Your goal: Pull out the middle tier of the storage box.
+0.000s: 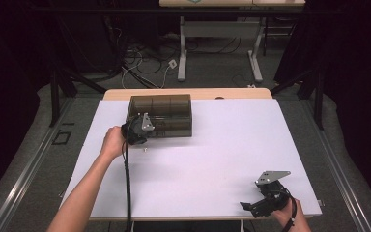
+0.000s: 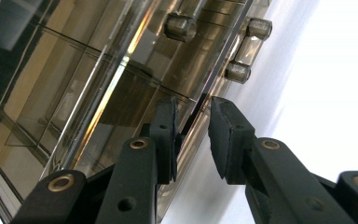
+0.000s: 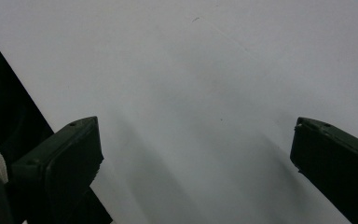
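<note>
Left gripper (image 1: 136, 129): black body, topped by a grey three-cornered plate with small dark holes. A black cable trails from it along the forearm to the near table edge. In the left gripper view (image 2: 193, 135), two black jaws carry thick, matte rectangular pads; the arms behind show brass-coloured ringed pivots and plain round holes.

Right gripper (image 1: 260, 204): black body, same grey three-cornered plate with dark holes on top, angular black jaw parts. In the right gripper view (image 3: 193, 163), the pads appear as dark, blocky shapes with rounded corners and small surface pits.

Person: both forearms bare, no sleeves visible. A dark band or cable loops around the right wrist.
</note>
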`<action>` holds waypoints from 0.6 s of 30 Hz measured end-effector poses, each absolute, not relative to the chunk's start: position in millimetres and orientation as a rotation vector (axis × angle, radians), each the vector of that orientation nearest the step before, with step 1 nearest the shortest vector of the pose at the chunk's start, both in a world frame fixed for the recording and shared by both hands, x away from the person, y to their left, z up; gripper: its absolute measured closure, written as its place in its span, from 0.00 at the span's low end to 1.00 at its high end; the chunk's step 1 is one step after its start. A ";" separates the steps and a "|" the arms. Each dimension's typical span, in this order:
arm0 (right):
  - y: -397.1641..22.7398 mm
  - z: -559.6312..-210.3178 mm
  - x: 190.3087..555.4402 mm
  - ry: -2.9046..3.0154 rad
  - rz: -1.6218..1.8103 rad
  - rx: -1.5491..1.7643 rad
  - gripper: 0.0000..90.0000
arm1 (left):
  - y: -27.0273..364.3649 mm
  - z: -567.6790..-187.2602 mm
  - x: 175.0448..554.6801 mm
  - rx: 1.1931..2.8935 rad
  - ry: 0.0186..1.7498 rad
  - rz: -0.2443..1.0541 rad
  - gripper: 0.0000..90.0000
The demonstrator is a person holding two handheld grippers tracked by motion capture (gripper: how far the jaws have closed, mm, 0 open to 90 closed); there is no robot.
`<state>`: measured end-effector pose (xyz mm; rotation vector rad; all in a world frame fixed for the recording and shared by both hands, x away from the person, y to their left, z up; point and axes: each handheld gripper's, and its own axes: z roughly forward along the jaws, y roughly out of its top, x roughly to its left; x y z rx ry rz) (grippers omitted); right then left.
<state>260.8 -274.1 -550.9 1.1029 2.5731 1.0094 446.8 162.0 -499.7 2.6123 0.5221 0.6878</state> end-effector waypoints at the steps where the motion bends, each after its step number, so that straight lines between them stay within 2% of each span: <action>1: -274.3 -550.8 260.8 2.572 1.009 1.103 0.02 | 162.0 -499.7 446.8 2.612 0.522 0.688 0.80; 18: -274.2 -550.6 260.3 2.573 1.001 1.113 0.02 | 163.0 -497.2 444.6 2.673 0.457 0.647 0.82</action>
